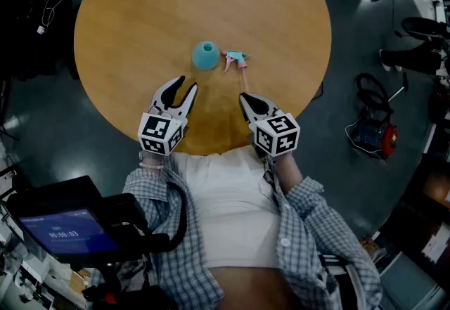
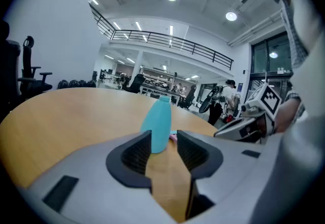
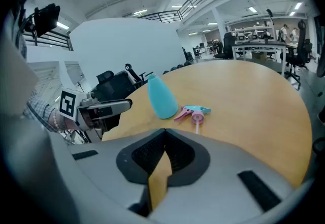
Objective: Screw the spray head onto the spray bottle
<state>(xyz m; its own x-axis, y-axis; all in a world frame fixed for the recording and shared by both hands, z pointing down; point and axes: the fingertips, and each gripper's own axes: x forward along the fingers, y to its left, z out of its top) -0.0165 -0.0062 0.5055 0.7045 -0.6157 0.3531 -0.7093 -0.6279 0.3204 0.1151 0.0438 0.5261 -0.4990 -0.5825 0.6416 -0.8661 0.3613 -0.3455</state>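
Note:
A teal spray bottle (image 1: 205, 55) stands upright with an open neck on the round wooden table (image 1: 140, 13). Just to its right lies the spray head (image 1: 237, 59), pink and teal, with its thin tube pointing toward me. My left gripper (image 1: 183, 88) hovers near the table's front edge, short of the bottle (image 2: 158, 122), jaws partly open with nothing between them. My right gripper (image 1: 245, 99) sits at the front right, shut and empty, short of the spray head (image 3: 194, 113); the bottle (image 3: 161, 97) stands to that head's left.
The table's front edge runs under both grippers, close to my body. On the dark floor around it are office chairs (image 1: 415, 27), cables (image 1: 49, 10) and a red and blue device (image 1: 376, 136). A screen (image 1: 67, 231) sits at the lower left.

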